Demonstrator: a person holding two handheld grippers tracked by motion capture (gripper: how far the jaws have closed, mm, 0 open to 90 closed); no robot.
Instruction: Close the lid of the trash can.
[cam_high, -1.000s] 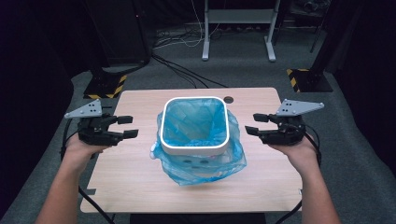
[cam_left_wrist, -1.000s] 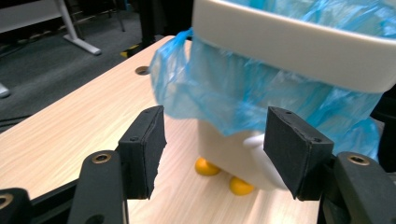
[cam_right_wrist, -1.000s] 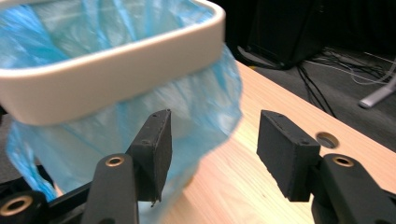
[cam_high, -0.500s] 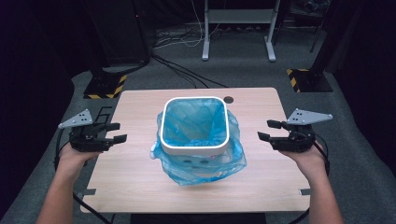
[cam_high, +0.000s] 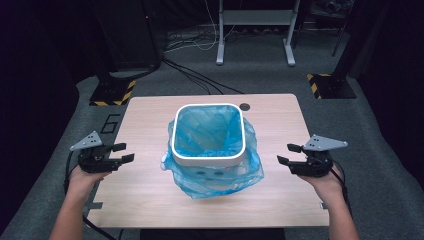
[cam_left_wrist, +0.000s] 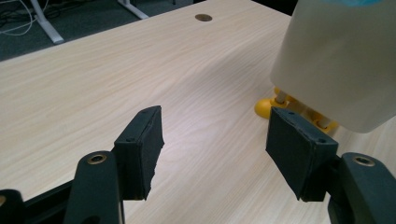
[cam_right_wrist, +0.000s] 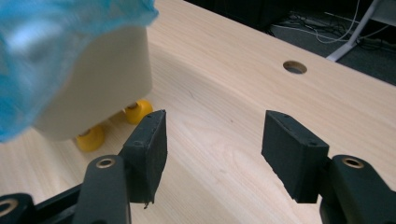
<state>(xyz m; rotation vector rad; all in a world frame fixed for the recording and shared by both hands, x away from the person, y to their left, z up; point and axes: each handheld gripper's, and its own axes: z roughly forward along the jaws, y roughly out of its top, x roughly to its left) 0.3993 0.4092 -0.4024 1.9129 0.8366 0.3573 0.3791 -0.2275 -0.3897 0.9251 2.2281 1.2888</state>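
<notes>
Bin (cam_high: 208, 161), white and square with a blue bag (cam_high: 215, 175) lining it and spilling over its rim, sits at the middle of the bench (cam_high: 150, 200) in the high view. We hold the left claw (cam_high: 124, 153) at nine o'clock from the bin and the right claw (cam_high: 289, 154) at three o'clock, each well apart from it and pointing inward at it. Both claws stand fairly wide with nothing between the jaws; the right one's jaws have just been opening. A round hole (cam_high: 244, 106) lies in the bench at one o'clock from the bin.

From the left gripper view, our left claw (cam_left_wrist: 215, 149) gapes over bare wood, and the bin's pale wall (cam_left_wrist: 341, 70) rises at two o'clock, resting on yellow wheels (cam_left_wrist: 264, 107).

From the right gripper view, our right claw (cam_right_wrist: 214, 149) is likewise apart and empty, with the bin (cam_right_wrist: 102, 88) at ten o'clock, blue bag (cam_right_wrist: 51, 51) draped over it, and yellow wheels (cam_right_wrist: 91, 138) just beyond the left jaw.
</notes>
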